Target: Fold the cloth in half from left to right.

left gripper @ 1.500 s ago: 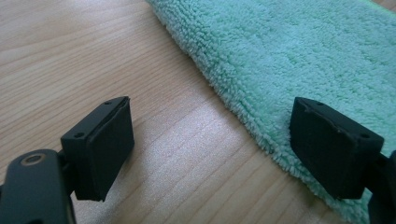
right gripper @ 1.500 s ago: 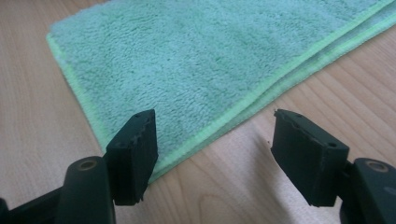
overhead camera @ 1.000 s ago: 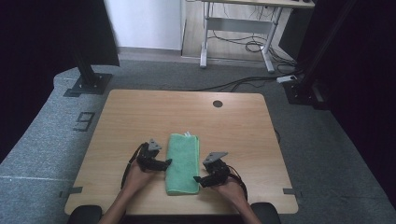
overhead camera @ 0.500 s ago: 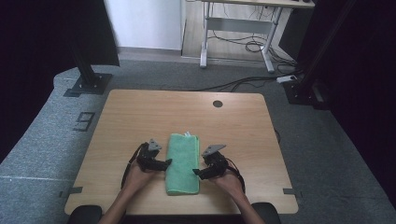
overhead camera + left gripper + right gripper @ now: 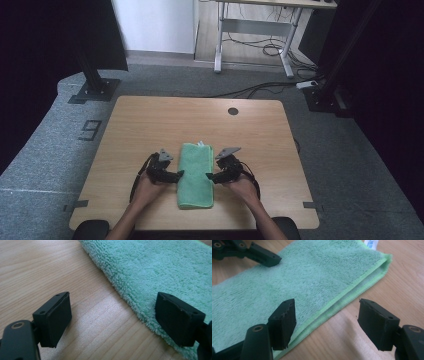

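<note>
Two black two-jaw grippers sit low on one light wooden table, one at each long side of a single folded mint-green terry towel. The left gripper has its two flat black pads spread wide apart with nothing pinched between them. In the left gripper view, one pad hangs over bare wood at the lower left of the frame, and the other sits at the lower right over the towel's fuzzy edge, which runs diagonally from the top centre down to the lower right.

The right gripper is also open, its jaws having just narrowed a little, and nothing is clamped. In the right gripper view, one ridged pad stands at the lower left over the towel's stitched edge, and the other at the lower right over bare table. The towel's two layers show along that edge, and one small white label peeks out at the top right corner of the frame. The left gripper's jaw tip shows at the upper left of that view, over the towel's far side.

In the high view, the towel lies in the lower centre of the frame, lengthwise away from the person, whose two hands hold the grippers: left hand at lower left of centre, right hand at lower right of centre. One round dark hole marks the tabletop's far edge.
</note>
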{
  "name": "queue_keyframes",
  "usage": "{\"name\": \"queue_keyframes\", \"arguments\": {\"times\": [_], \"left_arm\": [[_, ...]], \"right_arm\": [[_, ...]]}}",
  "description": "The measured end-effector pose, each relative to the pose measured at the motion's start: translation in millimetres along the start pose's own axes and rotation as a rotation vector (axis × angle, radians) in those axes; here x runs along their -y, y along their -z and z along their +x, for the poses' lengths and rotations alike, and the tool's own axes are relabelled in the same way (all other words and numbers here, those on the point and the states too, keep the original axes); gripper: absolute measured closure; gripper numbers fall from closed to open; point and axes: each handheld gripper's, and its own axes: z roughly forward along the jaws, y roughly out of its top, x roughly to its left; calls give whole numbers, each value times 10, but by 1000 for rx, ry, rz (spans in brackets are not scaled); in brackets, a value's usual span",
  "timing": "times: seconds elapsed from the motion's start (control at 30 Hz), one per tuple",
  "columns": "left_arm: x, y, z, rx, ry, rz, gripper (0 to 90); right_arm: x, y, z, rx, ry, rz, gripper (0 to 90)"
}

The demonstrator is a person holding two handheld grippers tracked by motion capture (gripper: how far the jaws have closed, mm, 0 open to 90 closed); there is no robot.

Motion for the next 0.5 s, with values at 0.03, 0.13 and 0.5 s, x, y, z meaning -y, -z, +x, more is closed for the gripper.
{"name": "queue_keyframes", "arguments": {"times": [0.03,0.13,0.5], "left_arm": [[0,0,1,0,-1,1,145],[0,2,2,1,-3,3,144],[0,1,0,0,0,1,144]], "right_arm": [[-8,-8,-8,-1,-7,-1,306],[-28,-37,-47,1,-11,-5,315],[-116,-129,-175,2,-31,-9,370]]}}
